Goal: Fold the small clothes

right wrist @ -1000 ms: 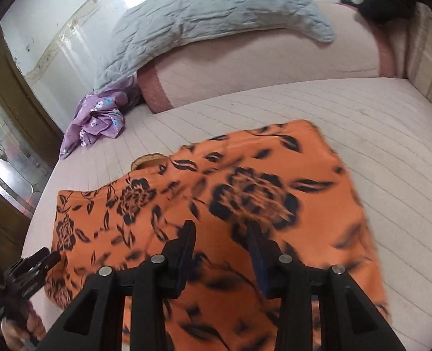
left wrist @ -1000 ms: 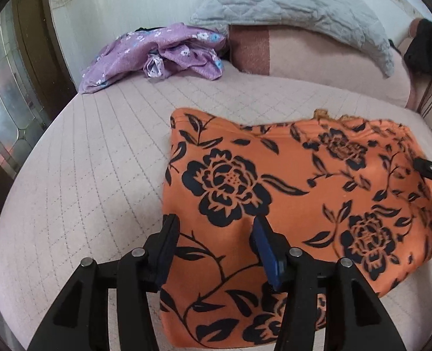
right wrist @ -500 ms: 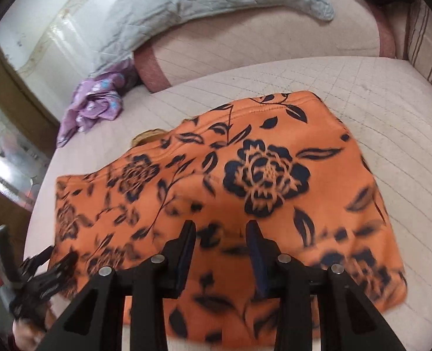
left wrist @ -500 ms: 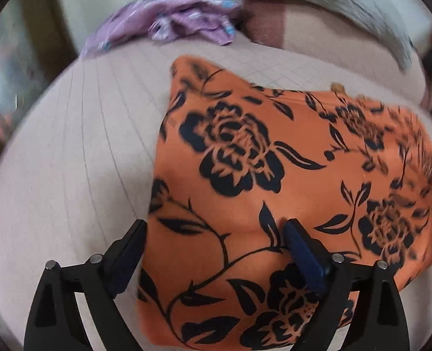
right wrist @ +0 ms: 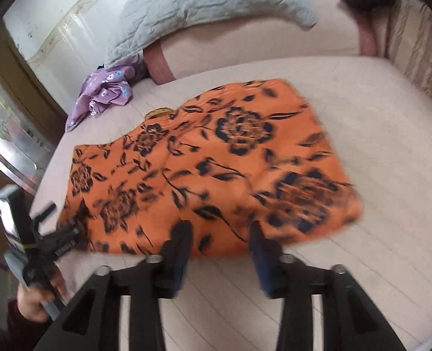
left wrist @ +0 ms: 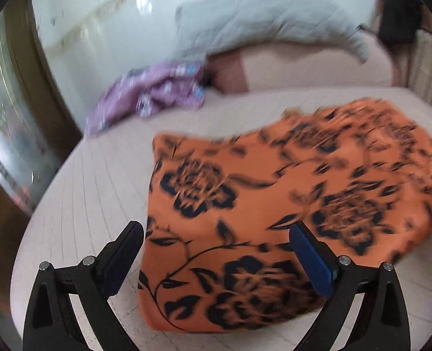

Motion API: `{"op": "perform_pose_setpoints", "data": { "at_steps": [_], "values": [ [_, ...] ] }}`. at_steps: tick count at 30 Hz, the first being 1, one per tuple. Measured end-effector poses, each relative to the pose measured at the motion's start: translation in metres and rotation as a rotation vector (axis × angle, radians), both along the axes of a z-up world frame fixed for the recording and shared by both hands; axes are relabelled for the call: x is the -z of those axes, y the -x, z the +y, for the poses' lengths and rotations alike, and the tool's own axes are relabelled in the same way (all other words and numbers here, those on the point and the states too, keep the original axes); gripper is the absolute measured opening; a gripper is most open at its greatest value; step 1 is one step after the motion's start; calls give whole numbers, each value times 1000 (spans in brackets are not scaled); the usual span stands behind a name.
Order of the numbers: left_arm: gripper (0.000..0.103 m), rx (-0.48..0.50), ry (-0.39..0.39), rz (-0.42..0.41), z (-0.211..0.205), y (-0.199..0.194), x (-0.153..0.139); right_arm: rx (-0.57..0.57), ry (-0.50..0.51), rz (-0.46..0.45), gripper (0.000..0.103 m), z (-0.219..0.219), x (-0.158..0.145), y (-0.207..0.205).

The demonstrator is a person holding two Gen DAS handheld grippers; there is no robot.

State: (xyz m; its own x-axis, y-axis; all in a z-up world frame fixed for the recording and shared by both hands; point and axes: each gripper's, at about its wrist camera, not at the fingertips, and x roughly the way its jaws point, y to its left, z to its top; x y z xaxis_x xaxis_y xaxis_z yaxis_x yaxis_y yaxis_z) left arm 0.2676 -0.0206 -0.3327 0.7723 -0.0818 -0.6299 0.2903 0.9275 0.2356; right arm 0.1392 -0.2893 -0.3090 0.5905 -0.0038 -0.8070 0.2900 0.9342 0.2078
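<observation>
The orange black-flowered cloth garment (left wrist: 245,204) lies flat on the pale quilted bed (right wrist: 362,134), released by both the wide-open left gripper (left wrist: 216,251) and the right gripper (right wrist: 220,248), whose empty jaws have just been opening, presumably freeing both for re-gripping.

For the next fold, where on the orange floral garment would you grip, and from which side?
Probably the near hem corners of the orange floral garment: it lies flat on the bed, its near edge exposed just ahead of both open tools. Come in low from the near side.
</observation>
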Motion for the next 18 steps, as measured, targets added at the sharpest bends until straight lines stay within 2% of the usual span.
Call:
{"op": "perform_pose_setpoints", "data": {
  "at_steps": [2,6,8,14,18],
  "values": [
    [100,33,6,-41,-7,17,-4,7,6,-31,54,-8,-5,28],
    [100,49,-7,-34,-11,39,7,33,-55,-116,54,-23,-8,57],
    [100,39,-26,-49,-9,52,11,66,-53,-146,54,-28,-14,66],
    [100,-8,-26,-27,3,87,17,64,-30,-224,54,-24,-26,69],
    [100,-40,-46,-19,3,102,14,39,-8,-241,54,-18,-29,70]
  ]
}}
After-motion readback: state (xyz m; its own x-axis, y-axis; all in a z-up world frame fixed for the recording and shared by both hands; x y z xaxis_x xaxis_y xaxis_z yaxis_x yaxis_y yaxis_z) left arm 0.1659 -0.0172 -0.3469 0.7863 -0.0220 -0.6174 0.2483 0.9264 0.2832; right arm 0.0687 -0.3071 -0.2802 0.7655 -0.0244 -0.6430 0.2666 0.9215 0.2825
